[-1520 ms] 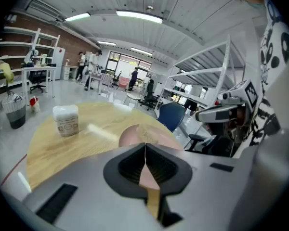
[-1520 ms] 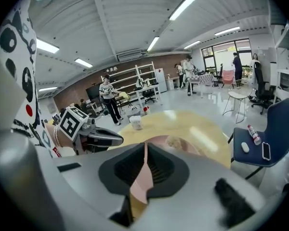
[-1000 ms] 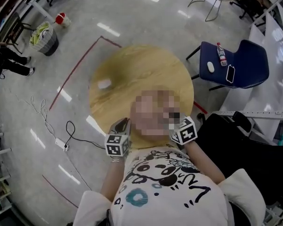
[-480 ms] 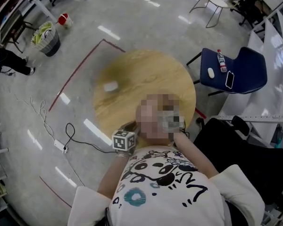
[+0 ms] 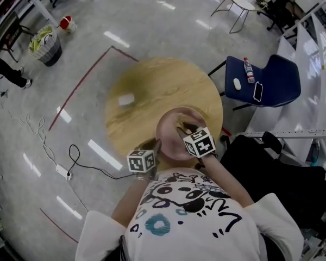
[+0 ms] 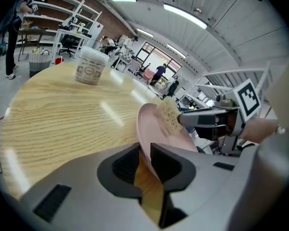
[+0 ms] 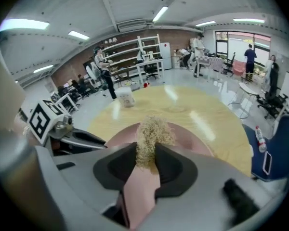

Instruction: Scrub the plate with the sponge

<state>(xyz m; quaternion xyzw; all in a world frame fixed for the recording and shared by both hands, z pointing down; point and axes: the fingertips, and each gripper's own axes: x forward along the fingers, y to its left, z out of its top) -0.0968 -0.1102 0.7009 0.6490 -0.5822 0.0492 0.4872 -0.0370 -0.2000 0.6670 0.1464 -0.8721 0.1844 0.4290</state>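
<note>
A pink plate [image 5: 174,140] stands tilted over the near edge of the round wooden table [image 5: 152,86]. My left gripper [image 5: 155,145] is shut on its rim; in the left gripper view the plate [image 6: 151,129] stands edge-on between the jaws of the left gripper [image 6: 144,155], which have just been closing. My right gripper [image 5: 188,130] is shut on a straw-coloured fibrous sponge [image 7: 153,134], and its jaws have likewise just been closing. The sponge [image 6: 169,117] rests against the plate's inner face. In the right gripper view the plate [image 7: 135,189] lies under the right gripper [image 7: 145,160].
A white cup [image 5: 126,99] stands on the table's far left part, also visible as the cup [image 6: 90,66]. A blue chair [image 5: 266,80] with a bottle and a phone is to the right. A cable and power strip [image 5: 62,172] lie on the floor to the left.
The right gripper's marker cube has moved left and up over the plate. The left gripper's cube has shifted only slightly. The plate, covered by a blurred patch before, now shows.
</note>
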